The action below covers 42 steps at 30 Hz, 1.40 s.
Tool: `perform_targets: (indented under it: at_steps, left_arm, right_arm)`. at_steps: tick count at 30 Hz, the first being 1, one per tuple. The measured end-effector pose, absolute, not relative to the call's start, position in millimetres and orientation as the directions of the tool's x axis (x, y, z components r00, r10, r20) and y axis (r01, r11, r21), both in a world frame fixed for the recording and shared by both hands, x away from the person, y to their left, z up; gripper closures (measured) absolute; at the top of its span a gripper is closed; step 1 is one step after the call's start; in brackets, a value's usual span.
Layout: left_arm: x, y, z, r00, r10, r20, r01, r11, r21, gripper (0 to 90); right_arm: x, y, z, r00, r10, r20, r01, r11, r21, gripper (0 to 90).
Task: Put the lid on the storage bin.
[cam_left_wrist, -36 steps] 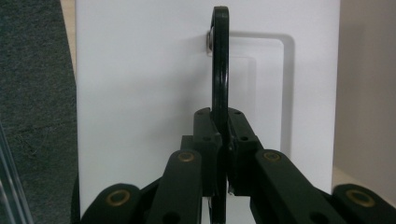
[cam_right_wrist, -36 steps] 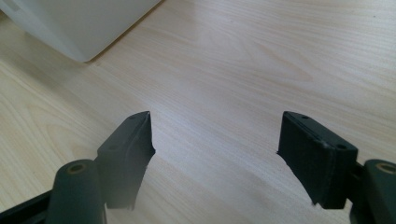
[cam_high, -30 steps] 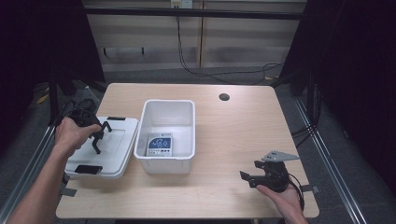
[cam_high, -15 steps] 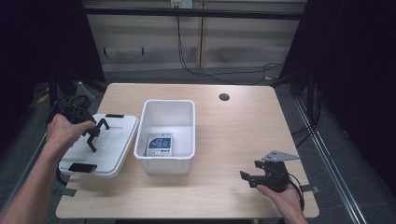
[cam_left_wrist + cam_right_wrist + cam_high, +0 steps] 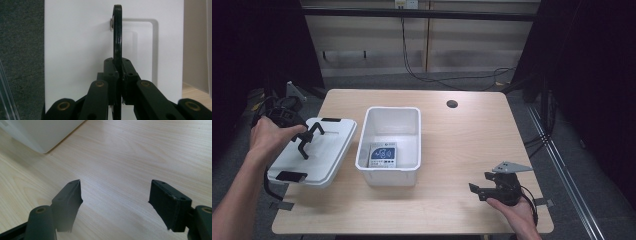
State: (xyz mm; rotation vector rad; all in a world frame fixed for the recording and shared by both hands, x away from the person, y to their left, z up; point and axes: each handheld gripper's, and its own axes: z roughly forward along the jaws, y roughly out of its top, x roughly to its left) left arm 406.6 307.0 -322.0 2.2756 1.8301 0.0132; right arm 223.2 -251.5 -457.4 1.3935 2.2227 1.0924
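The left tool (image 5: 119,87) has its two black jaws pressed together on a thin black latch handle (image 5: 117,37), which runs straight up from between them. The handle's far end meets a small metal fitting on a white plastic lid (image 5: 77,50). A rounded rectangular recess is moulded into the lid to the right of the handle. Dark grey carpet (image 5: 21,50) lies beyond the lid's left edge. A sliver of the wooden counter (image 5: 196,93) shows at lower right.
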Motion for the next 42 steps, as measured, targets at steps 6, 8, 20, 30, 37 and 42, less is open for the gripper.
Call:
perform_targets:
  at_steps: [6,8,20,30,37,42]
  left_arm:
    - [406,306,-311,0.245,0.96,-0.132,0.959,-0.22,0.181,84.9]
    - [406,304,-309,0.249,0.96,-0.127,0.956,-0.223,0.19,84.9]
    - [404,301,-293,0.257,0.957,-0.131,0.952,-0.228,0.205,84.9]
    - [403,291,-283,0.229,0.969,-0.096,0.955,-0.204,0.216,85.0]
    - [403,274,-270,0.258,0.961,-0.103,0.945,-0.229,0.235,84.9]
    - [403,259,-266,0.281,0.954,-0.104,0.937,-0.249,0.246,84.9]
  right_arm:
    - [223,-252,-457,-0.487,0.863,0.136,0.636,0.243,0.733,25.7]
    - [223,-251,-457,-0.487,0.863,0.136,0.635,0.243,0.733,25.7]
    - [223,-252,-457,-0.488,0.862,0.135,0.634,0.244,0.733,25.7]
    - [223,-251,-458,-0.487,0.863,0.137,0.637,0.243,0.732,25.7]
    - [223,-251,-457,-0.484,0.864,0.141,0.64,0.24,0.73,25.7]
    - [223,-251,-458,-0.487,0.862,0.143,0.641,0.241,0.729,25.7]
